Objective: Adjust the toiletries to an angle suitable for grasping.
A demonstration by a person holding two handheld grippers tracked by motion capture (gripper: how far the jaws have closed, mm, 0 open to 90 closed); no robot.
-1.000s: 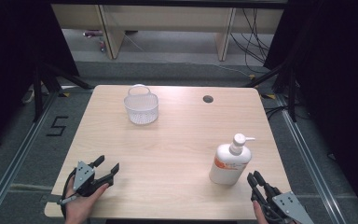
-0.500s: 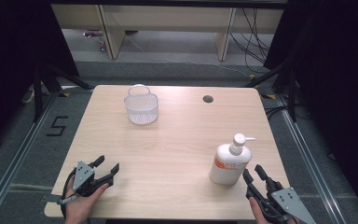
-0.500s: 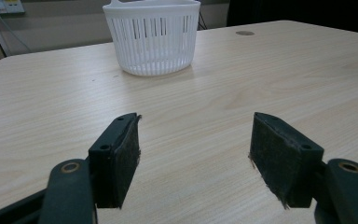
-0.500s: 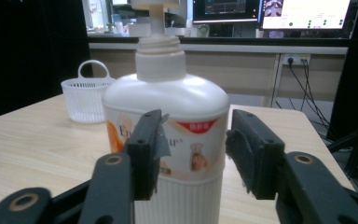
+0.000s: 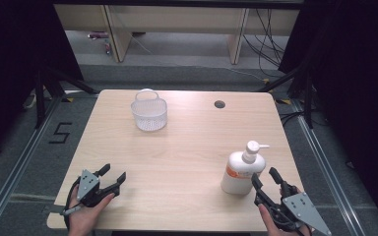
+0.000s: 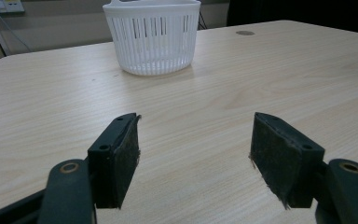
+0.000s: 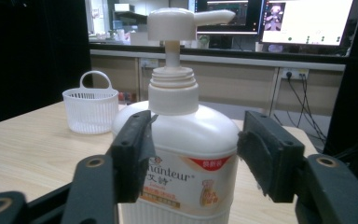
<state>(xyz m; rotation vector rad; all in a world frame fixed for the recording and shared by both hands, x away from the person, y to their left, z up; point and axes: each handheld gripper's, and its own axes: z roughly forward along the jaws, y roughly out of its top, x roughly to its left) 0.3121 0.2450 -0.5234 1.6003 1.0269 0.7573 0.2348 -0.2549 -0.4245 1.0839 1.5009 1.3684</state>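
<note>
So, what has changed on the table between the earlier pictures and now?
The right gripper has moved forward to the pump bottle; its open jaws now stand on either side of the bottle, not yet closed on it. Nothing was picked up or released. The left gripper, the white basket and the bottle have stayed in place.

The table (image 5: 177,162) is showing a pale, matt wood-grain surface. At its far side, the basket (image 6: 153,35) is looking like white slotted plastic. Near its right front corner, the pump bottle (image 7: 186,154) is appearing smooth, slightly glossy white plastic, wearing a printed label.
</note>
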